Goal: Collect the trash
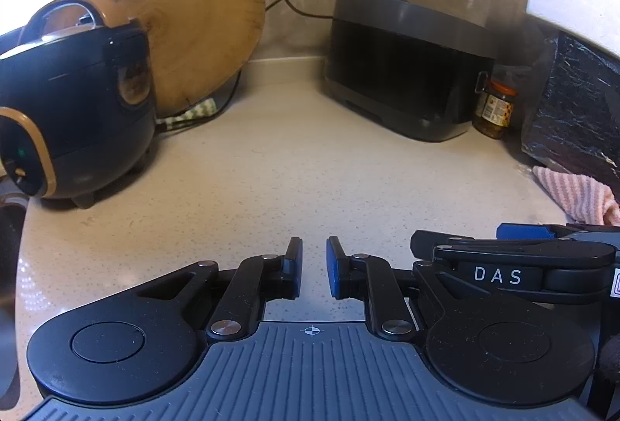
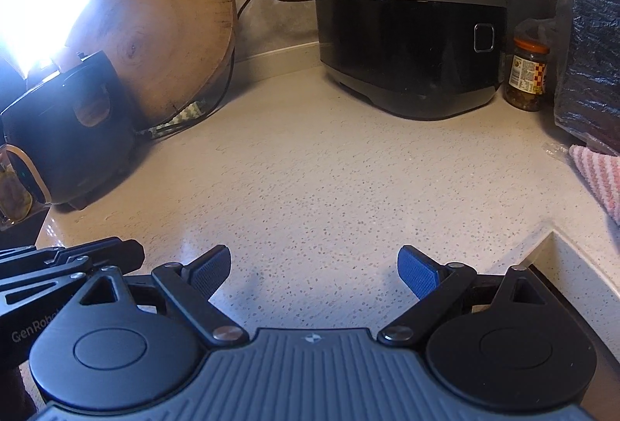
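Left gripper point(image 1: 314, 268): jaws nearly closed, a narrow gap, holding nothing, above the speckled countertop point(image 1: 279, 165).
Right gripper point(image 2: 314, 272): jaws spread wide, empty.
Trash: none identifiable.
Backdrop: rice cooker point(image 2: 410, 37), jar point(image 2: 529, 74), wooden board point(image 2: 162, 37).

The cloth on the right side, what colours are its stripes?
The fluffy striped cloth has pink and white stripes, clearest in the right wrist view.
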The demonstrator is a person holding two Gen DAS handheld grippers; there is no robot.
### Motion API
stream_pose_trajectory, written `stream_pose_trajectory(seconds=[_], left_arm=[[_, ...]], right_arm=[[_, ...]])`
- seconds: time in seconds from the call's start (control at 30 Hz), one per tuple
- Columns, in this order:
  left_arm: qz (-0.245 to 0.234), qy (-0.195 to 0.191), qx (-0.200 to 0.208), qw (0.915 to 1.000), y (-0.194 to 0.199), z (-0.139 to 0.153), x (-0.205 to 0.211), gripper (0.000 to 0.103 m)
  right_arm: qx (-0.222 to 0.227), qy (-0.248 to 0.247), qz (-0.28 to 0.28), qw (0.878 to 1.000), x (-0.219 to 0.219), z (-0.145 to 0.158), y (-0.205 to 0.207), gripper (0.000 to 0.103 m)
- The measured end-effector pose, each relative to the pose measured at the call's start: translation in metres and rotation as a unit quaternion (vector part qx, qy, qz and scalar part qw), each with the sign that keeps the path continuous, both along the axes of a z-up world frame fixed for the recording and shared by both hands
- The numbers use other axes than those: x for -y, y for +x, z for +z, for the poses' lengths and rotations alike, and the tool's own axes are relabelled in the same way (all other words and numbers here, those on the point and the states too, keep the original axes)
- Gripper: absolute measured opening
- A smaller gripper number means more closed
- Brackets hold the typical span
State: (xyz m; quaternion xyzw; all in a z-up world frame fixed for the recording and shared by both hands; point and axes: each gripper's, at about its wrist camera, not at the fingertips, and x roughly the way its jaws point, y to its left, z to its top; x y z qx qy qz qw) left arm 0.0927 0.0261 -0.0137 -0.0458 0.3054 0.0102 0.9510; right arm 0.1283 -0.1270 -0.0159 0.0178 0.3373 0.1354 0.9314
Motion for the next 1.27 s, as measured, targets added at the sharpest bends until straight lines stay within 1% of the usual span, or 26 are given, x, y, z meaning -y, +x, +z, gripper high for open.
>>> stream_pose_trajectory(seconds=[0.37,0.6,1.13,1.2,1.27], left_arm=[[-0.003,-0.016,0.001,0.9999,0.0,-0.002,-0.003,0.017],[-0.005,-0.014,0.004,0.9999,-0.002,0.0,0.0,0.017],[0.015,-0.019,0.007,0.9997,-0.005,-0.003,-0.009,0.017],[0.026,-0.018,0.005,0.9995,-0.006,-0.004,-0.014,0.017],[0.037,-0.027,-0.001,0.999,-0.005,-0.006,-0.023,0.017]], right_arm=[[0.001,-0.012,0.002,1.0,-0.001,0.001,-0.002,0.094],[0.002,-0.008,0.006,1.0,0.0,0.002,-0.004,0.094],[0.013,-0.009,0.009,1.0,-0.001,0.002,-0.008,0.094],[0.019,-0.017,0.007,1.0,-0.004,0.001,-0.007,0.094],[0.034,-0.026,0.006,0.999,-0.009,0.0,-0.005,0.094]])
